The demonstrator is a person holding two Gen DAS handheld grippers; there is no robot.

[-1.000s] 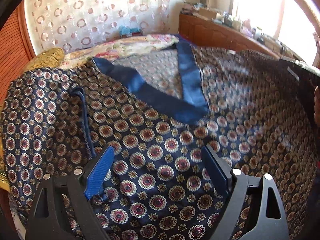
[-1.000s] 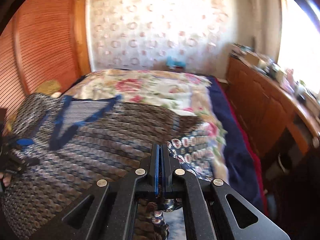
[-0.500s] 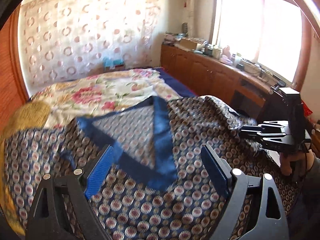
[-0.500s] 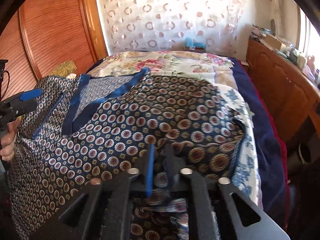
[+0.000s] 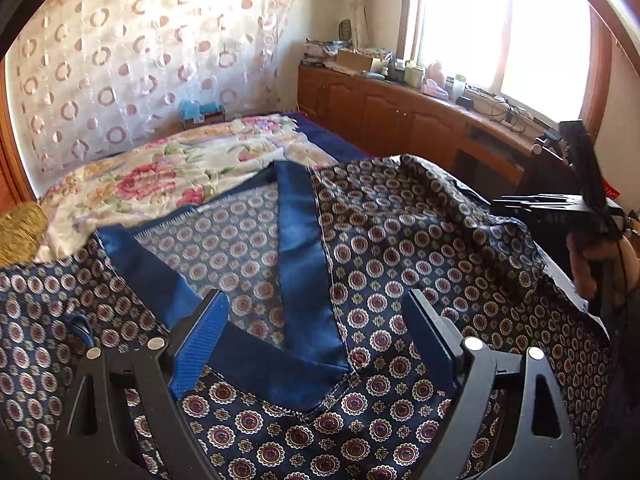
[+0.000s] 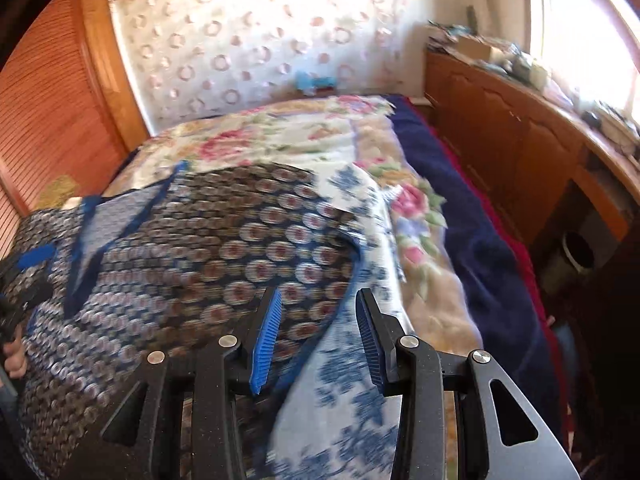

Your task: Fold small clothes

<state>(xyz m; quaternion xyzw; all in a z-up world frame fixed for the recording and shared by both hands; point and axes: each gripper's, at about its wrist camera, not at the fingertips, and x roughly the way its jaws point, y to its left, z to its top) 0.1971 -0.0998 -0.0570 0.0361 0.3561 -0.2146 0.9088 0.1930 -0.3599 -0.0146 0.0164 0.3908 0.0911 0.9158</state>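
A navy garment [image 5: 400,248] printed with round medallions lies spread on the bed, its plain blue V collar [image 5: 298,264] facing up. My left gripper [image 5: 316,320] hovers open over the collar's point, nothing between its blue pads. My right gripper [image 6: 320,320] is over the garment [image 6: 240,248] at its right edge. Its jaws are opening, and the pads stand apart from the cloth edge below them. The right gripper [image 5: 560,208] shows in the left wrist view at the garment's far right, held by a hand. The left gripper [image 6: 24,276] shows at the left edge of the right wrist view.
The bed has a flowered cover [image 5: 168,168] and a dark blue blanket [image 6: 472,232] along its right side. A blue-and-white cloth [image 6: 344,400] lies under the garment's right edge. A cluttered wooden cabinet [image 5: 400,108] runs under the window. A slatted wooden door [image 6: 52,112] stands left.
My right gripper was shut on the garment's edge and has opened, letting the cloth drop onto the bed. My left gripper has pulled back and tipped up, still open.
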